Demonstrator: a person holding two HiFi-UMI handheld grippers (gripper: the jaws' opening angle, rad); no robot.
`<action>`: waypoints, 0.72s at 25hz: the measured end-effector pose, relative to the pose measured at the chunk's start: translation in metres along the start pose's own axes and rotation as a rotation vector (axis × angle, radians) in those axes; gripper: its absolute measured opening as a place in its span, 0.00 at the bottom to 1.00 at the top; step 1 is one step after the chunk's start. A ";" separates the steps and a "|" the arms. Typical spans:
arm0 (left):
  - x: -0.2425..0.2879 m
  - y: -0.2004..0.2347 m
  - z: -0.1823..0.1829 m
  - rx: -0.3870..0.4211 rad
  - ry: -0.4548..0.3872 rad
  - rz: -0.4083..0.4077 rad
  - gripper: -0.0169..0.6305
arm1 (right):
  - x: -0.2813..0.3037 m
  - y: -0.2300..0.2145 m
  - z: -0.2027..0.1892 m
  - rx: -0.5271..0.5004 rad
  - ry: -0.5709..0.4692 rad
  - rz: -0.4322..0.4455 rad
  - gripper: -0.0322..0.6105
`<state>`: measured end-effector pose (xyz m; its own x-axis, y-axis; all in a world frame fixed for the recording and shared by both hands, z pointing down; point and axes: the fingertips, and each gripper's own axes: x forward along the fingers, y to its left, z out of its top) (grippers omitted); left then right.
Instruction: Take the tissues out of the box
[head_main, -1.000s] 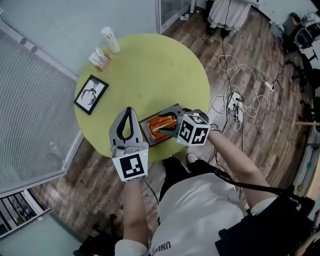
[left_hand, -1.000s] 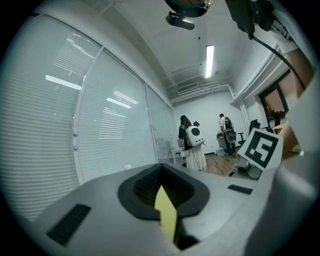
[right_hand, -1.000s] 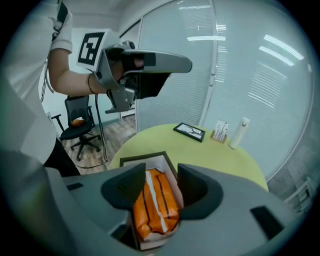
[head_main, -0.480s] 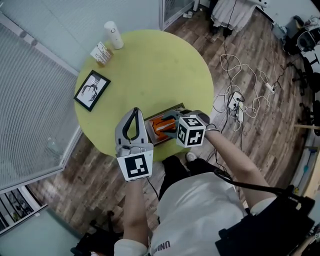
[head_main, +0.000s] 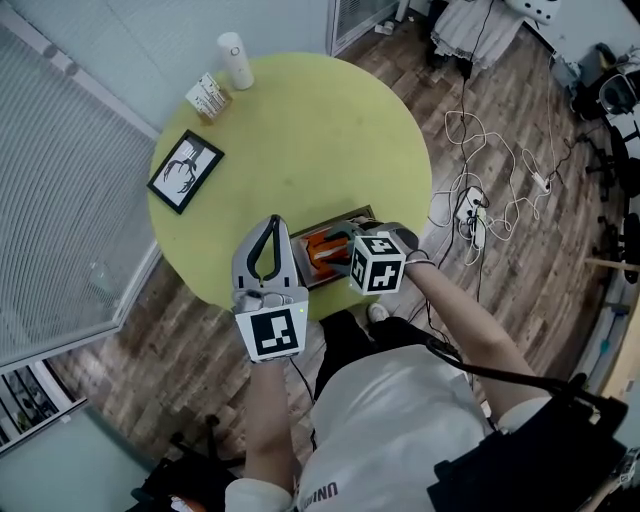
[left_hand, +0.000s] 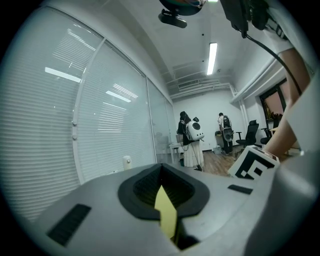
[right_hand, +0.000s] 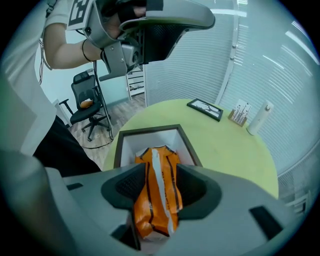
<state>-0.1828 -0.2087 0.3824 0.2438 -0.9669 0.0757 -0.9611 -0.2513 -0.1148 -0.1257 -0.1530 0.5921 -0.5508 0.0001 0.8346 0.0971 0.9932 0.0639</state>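
yellow table (head_main: 330, 130) | framed picture (head_main: 185, 171) | white cylinder (head_main: 236, 60) | small carton (head_main: 208, 96) | floor cables (head_main: 492, 150)

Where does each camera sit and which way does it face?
Head view: on the head, steeply down at the round yellow-green table; forearms, torso show.
Left gripper view: on the left gripper, facing window blinds, far room; shut jaws show.
Right gripper view: on the right gripper, facing the gripped orange tissue pack over the dark-rimmed box; forearm shows.
Shared: head and right gripper views show table, box.
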 end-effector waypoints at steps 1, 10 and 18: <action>-0.001 -0.001 -0.001 0.000 0.001 0.000 0.05 | 0.001 0.001 -0.001 0.002 0.003 0.005 0.37; -0.004 -0.004 -0.009 0.022 0.034 -0.011 0.05 | 0.008 0.003 -0.007 0.019 0.044 0.024 0.29; -0.005 -0.003 -0.010 0.011 0.034 0.000 0.05 | 0.012 0.004 -0.009 0.018 0.055 0.034 0.23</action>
<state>-0.1820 -0.2027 0.3922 0.2395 -0.9647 0.1091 -0.9595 -0.2524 -0.1254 -0.1244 -0.1497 0.6076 -0.5011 0.0285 0.8649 0.1000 0.9947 0.0252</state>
